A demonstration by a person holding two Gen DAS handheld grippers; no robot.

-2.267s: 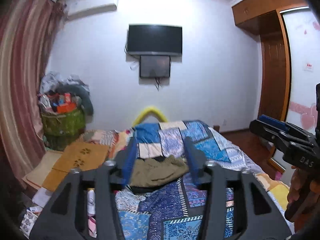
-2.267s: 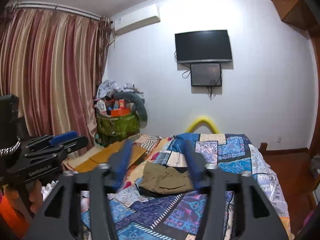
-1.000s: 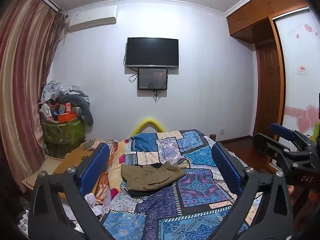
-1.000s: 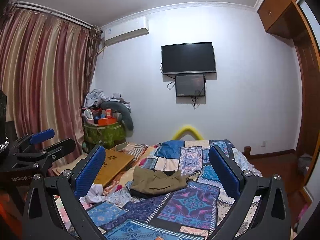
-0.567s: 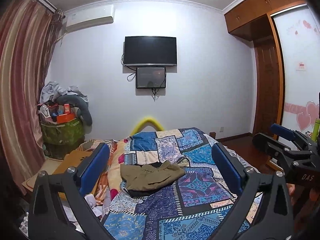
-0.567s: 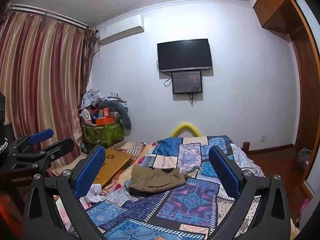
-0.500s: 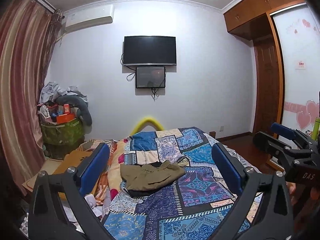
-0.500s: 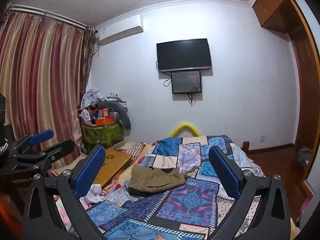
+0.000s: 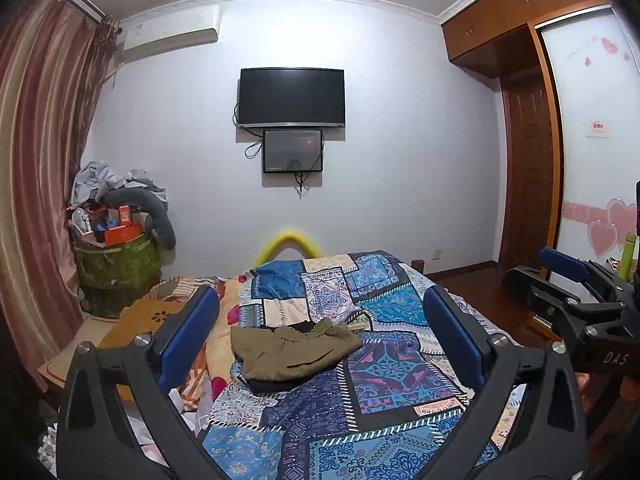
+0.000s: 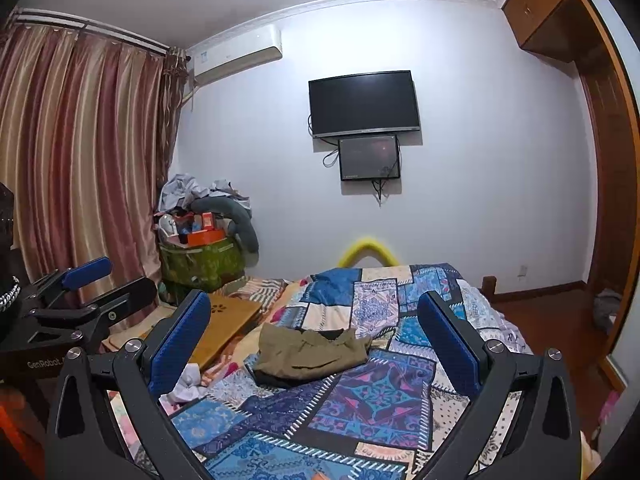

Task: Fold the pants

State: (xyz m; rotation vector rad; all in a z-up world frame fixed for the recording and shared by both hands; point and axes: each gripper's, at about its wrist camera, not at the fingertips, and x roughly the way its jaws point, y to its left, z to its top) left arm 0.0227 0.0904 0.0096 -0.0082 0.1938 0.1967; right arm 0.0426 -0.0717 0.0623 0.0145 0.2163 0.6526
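Blue pads line both fingers of the left gripper [image 9: 320, 334], which are spread wide with nothing between them; it hangs in the air above the near end of the bed, well apart from the cloth. The right gripper [image 10: 314, 338] is splayed just as wide and likewise holds nothing, raised over the same end of the bed. Each tool shows in the other's camera: the right one at the right edge of the left wrist view, the left one at the left edge of the right wrist view. Between the spread fingers, farther up the bed, lie the olive pants [image 9: 294, 348] in a loosely folded, rumpled heap on top of a dark garment [image 9: 266, 385] whose edge shows beneath them. Both rest on the blue patchwork quilt [image 9: 396, 364] covering the bed. Beyond the foot stands a yellow curved tube [image 9: 289, 242], and on the white wall hangs a black television [image 9: 291, 97] with a smaller screen [image 9: 293, 151] under it. Striped curtains [image 10: 76, 152] hang at the left beside a green basket [image 10: 200, 264] piled with clutter.
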